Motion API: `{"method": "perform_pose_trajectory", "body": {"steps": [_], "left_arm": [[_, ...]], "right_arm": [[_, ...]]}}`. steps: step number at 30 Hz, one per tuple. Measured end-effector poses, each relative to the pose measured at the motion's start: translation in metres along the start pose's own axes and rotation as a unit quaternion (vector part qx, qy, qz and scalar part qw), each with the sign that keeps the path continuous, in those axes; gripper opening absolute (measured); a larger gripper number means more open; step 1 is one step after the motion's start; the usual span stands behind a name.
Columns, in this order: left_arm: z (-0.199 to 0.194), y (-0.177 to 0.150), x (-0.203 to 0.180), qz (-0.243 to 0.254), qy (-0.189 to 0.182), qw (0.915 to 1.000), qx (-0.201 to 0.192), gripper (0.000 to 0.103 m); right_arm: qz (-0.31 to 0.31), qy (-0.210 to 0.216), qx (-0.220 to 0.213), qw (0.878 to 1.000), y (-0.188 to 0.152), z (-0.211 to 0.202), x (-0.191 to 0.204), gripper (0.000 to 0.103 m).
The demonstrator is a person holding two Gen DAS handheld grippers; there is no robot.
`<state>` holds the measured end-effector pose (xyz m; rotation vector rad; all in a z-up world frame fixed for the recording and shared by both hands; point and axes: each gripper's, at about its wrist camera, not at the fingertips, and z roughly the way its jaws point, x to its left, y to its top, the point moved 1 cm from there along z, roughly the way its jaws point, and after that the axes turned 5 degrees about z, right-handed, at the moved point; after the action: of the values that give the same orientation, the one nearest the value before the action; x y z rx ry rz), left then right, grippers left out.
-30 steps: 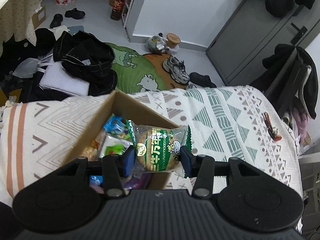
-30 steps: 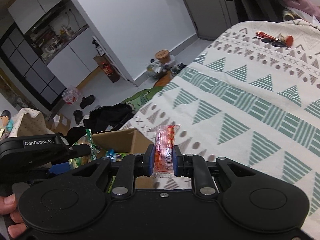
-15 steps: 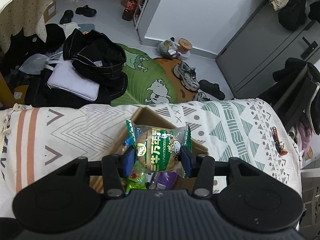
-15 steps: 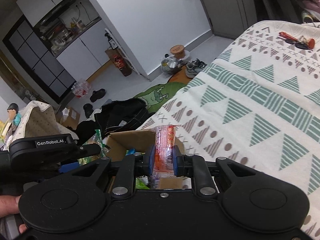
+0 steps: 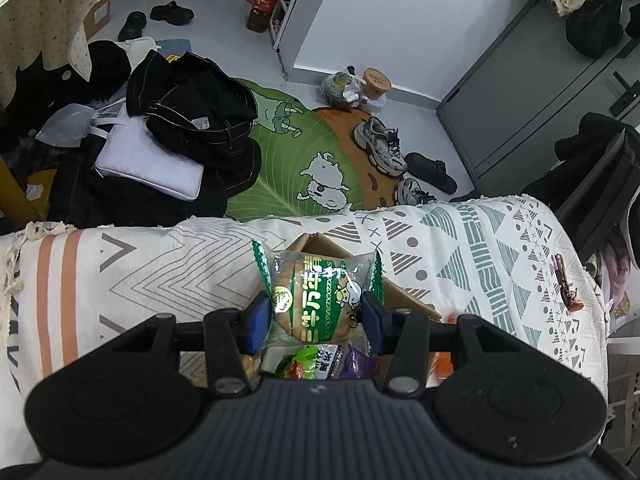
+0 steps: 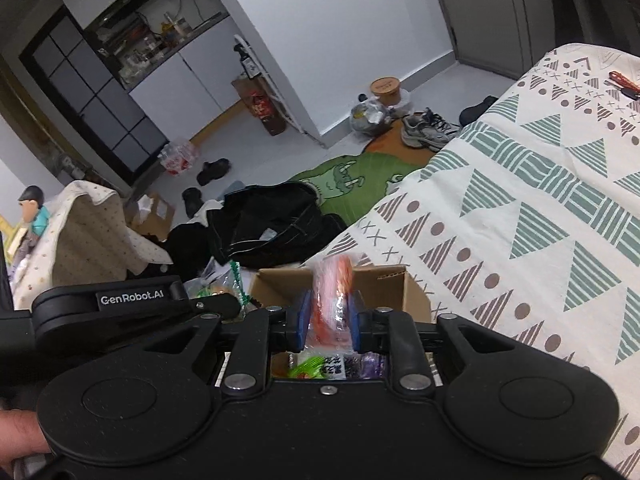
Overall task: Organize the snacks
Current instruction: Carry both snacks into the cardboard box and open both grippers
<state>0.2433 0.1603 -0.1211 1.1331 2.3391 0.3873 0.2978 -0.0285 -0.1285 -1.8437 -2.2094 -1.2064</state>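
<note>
My left gripper is shut on a green-and-clear wrapped cake packet, held above an open cardboard box that rests on the patterned bedspread. Several snack packets lie inside the box. My right gripper is shut on a narrow orange-red snack packet, standing upright over the same cardboard box, where green and purple packets show below. The left gripper's body is in the right wrist view at left.
Red-handled keys lie on the bedspread's right side. Beyond the bed edge the floor holds a green rug, black clothes, a white cushion and shoes. A hand grips at the lower left.
Both grippers rose and pulled back with their packets still held. The box now sits lower and closer under the fingers, and more of the floor shows.
</note>
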Motion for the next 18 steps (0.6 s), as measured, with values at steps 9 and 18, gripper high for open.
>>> {"method": "perform_pose_trajectory", "body": {"steps": [9, 18], "left_arm": [[0.011, 0.0, -0.011, 0.009, -0.018, 0.9997, 0.013, 0.048], [0.001, -0.004, -0.021, 0.02, -0.001, 0.9998, 0.008, 0.057]], "right_arm": [[0.03, -0.025, -0.002, 0.999, 0.001, -0.012, -0.028, 0.035], [0.034, -0.03, -0.013, 0.999, -0.002, -0.03, -0.036, 0.043]]}}
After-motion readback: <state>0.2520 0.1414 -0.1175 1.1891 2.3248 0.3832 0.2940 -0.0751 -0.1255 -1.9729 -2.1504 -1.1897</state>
